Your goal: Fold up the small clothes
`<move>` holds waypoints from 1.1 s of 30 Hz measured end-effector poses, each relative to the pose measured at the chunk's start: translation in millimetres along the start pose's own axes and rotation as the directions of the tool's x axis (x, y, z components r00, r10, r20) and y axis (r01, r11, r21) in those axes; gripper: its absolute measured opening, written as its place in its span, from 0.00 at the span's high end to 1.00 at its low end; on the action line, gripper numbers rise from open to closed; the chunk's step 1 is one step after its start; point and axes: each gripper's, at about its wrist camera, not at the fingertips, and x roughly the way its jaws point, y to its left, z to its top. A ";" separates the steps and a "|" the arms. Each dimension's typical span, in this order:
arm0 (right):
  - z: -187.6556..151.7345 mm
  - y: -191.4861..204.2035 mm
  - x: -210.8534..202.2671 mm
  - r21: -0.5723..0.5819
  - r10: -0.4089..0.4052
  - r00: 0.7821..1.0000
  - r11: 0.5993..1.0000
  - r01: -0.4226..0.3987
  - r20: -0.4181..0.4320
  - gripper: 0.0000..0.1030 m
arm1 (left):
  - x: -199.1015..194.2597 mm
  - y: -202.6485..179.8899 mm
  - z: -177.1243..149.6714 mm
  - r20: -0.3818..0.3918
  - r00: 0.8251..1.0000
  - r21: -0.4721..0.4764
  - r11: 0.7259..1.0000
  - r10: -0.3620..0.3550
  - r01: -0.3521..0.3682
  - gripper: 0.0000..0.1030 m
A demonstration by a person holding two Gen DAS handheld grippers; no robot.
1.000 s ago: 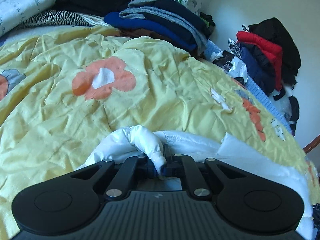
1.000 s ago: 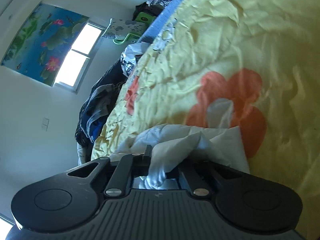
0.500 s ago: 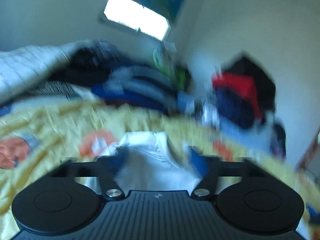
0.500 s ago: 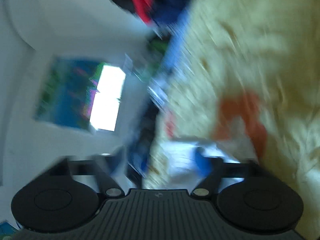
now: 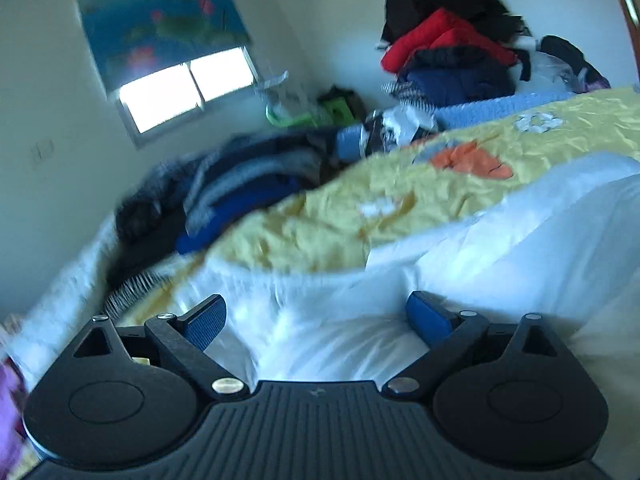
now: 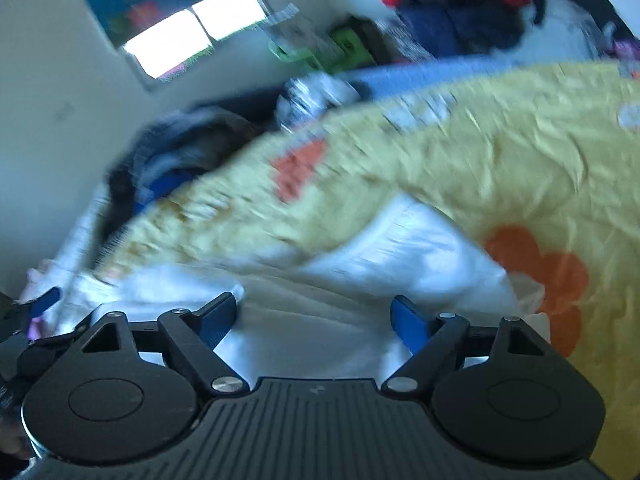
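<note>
A white garment lies rumpled on the yellow flowered bedspread, partly under a fold of it. My left gripper hovers low over the garment. Its blue pads stand far apart and its jaws are still opening; white cloth shows in the gap, but neither pad presses on it. In the right wrist view the same white garment spreads below my right gripper. Its jaws are wide and closing, with the cloth loose between them and nothing gripped. The left gripper's blue pad shows at the left edge.
Folded dark and blue clothes are stacked at the far side of the bed. A heap with a red jacket stands against the wall at the right. A window with a painted blind lies beyond. Green items sit near the wall.
Both grippers were shut on bunched white cloth a second ago; both have let it go and stand wide. Both wrists have rolled and swung, so the window and wall now fill the upper view.
</note>
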 end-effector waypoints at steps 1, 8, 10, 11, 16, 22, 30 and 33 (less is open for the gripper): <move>-2.2 -3.3 3.4 -0.015 0.010 1.000 1.000 -0.010 0.012 0.18 | 9.7 7.0 -3.1 -0.045 0.999 -0.042 0.999 -0.026 0.024 0.03; -9.5 -12.1 11.2 -0.048 0.038 0.997 0.998 -0.035 0.067 0.17 | 37.0 23.5 -13.2 -0.141 0.981 -0.189 0.976 -0.137 0.109 0.00; -9.3 -11.1 12.4 -0.047 0.032 0.996 0.998 -0.029 0.079 0.17 | 35.7 18.0 -12.2 -0.143 0.985 -0.166 0.983 -0.096 0.072 0.00; -9.2 -8.9 12.5 -0.054 0.024 0.996 0.998 -0.020 0.082 0.16 | 33.0 13.8 -11.0 -0.136 0.988 -0.145 0.988 -0.067 0.047 0.00; -4.8 9.3 -17.8 -0.022 -0.094 0.984 0.995 0.098 0.150 0.16 | -37.5 -1.9 -11.7 0.033 0.979 -0.094 0.976 0.199 -0.196 0.01; 8.2 72.2 -61.3 -0.079 0.279 0.947 0.960 -0.269 0.160 0.01 | -153.4 -51.5 -28.4 0.209 0.972 -0.059 0.990 -0.111 0.126 0.01; 3.5 133.1 49.4 -0.230 0.116 0.947 0.955 -0.190 -0.300 0.03 | -123.0 -85.9 -48.2 0.007 0.959 -0.152 0.947 -0.284 0.282 0.01; -8.1 123.3 72.3 -0.257 0.100 0.944 0.948 -0.186 -0.314 0.03 | -112.8 -84.7 -47.3 -0.035 0.952 -0.168 0.941 -0.305 0.295 0.01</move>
